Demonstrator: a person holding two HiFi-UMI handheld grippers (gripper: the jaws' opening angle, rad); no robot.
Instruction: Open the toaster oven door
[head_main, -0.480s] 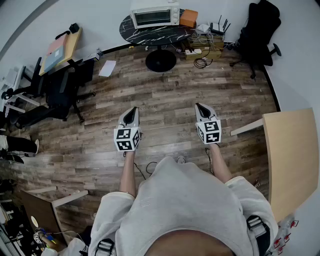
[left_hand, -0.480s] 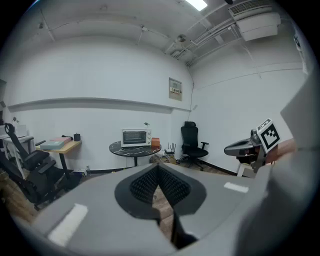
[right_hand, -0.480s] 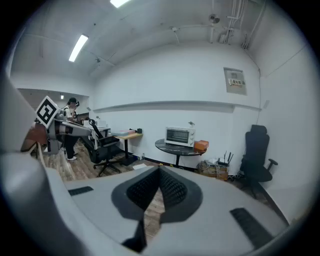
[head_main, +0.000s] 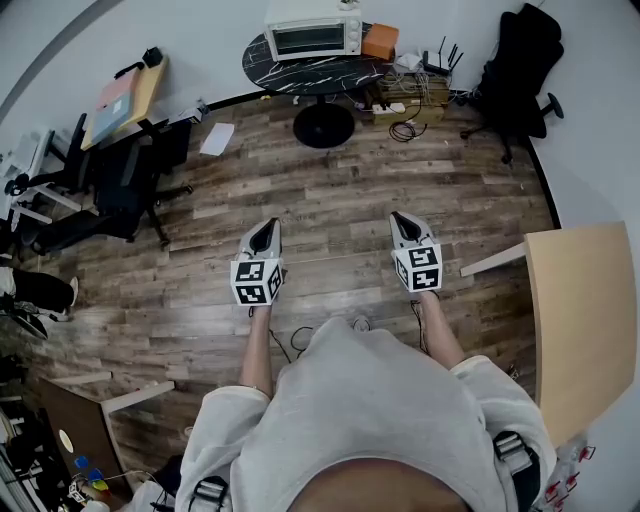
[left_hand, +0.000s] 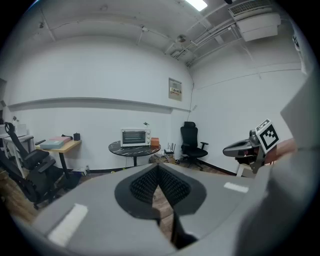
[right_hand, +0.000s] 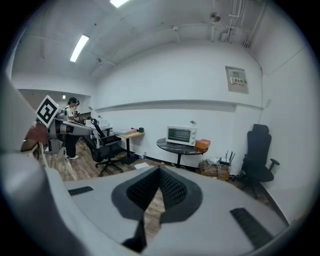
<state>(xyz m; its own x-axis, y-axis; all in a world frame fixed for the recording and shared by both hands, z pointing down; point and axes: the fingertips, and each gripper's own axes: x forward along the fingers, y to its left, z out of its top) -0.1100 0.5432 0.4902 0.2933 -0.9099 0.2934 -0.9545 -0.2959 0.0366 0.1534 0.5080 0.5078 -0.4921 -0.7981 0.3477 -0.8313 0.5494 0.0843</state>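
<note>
A white toaster oven (head_main: 312, 28) with its door shut stands on a round black table (head_main: 315, 68) at the far wall, well across the wooden floor from me. It also shows small in the left gripper view, toaster oven (left_hand: 135, 137), and in the right gripper view, toaster oven (right_hand: 181, 135). My left gripper (head_main: 266, 228) and right gripper (head_main: 400, 218) are held side by side over the floor and point toward it. Both are shut with nothing between the pads, as seen on the left gripper (left_hand: 159, 167) and right gripper (right_hand: 160, 170).
An orange box (head_main: 379, 40) sits beside the oven. Cables and routers (head_main: 415, 95) lie right of the table foot, with a black office chair (head_main: 520, 60) beyond. Chairs (head_main: 120, 185) and a desk (head_main: 125, 95) stand left, a wooden desk (head_main: 585, 310) right, and paper (head_main: 215, 137) lies on the floor.
The oven and table sit slightly lower in the head view, and both grippers have shifted a little down in the picture. Their jaws stay shut.
</note>
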